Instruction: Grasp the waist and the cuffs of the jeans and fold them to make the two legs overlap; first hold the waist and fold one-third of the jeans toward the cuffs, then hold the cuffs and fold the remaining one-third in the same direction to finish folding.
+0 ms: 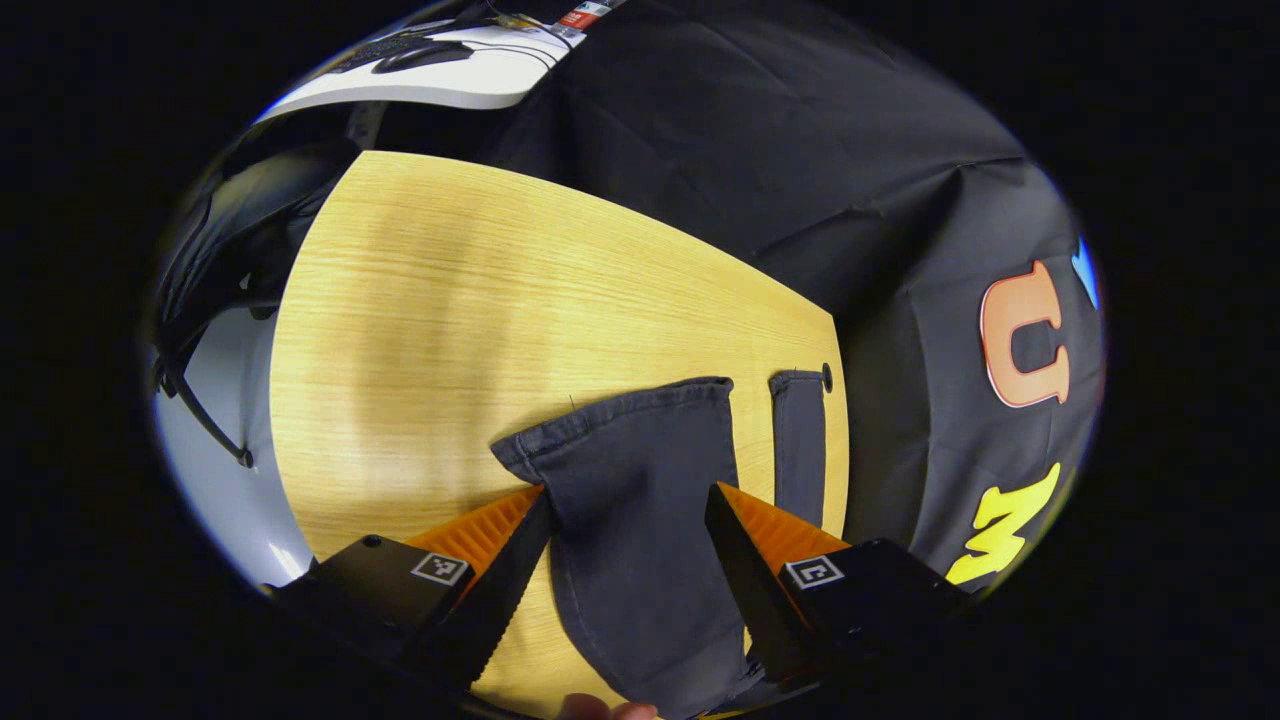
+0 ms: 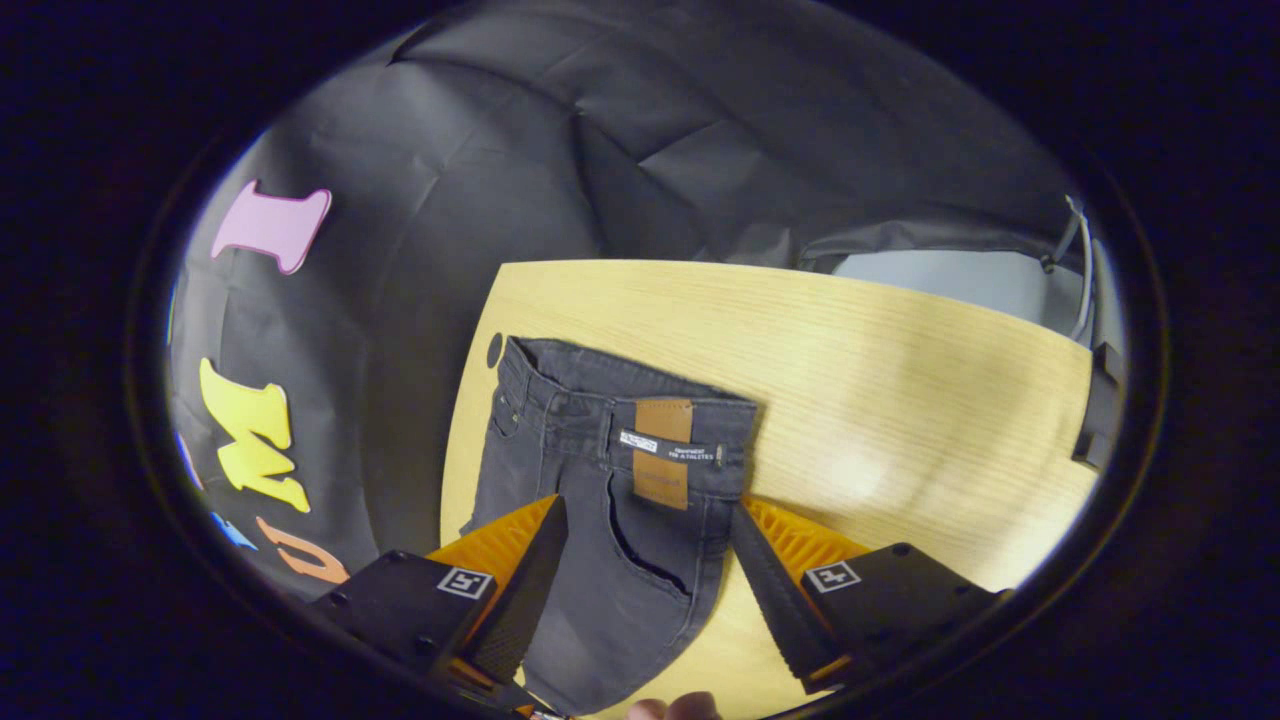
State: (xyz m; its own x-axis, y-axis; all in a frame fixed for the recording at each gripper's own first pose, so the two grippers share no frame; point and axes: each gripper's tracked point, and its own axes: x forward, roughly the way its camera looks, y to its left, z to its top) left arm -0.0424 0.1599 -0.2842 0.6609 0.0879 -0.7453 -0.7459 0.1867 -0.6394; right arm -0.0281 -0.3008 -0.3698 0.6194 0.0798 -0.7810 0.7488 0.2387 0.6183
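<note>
In the left gripper view, the left gripper has its jaws wide apart, one on each side of a trouser leg, and they hold nothing. Whether the tips touch the cloth I cannot tell. Between them lies one leg of the jeans, dark grey, with its cuff pointing away from the camera. A second leg shows as a narrow strip just beside the first one, near the edge of the table. So two legs and two cuffs can be counted here, and they lie apart, not overlapped. The lower part of both legs is cut off at the bottom of the view. A fingertip shows at the very bottom edge.

In the right gripper view, the right gripper also has its jaws wide apart and holds nothing. Between them is the upper part of the jeans, with one back pocket and the waist farther away. On the waist sits one brown patch with a small white tag across it. The jeans lie flat on the wooden table, near its left edge in this view. A fingertip shows at the bottom here too.
</note>
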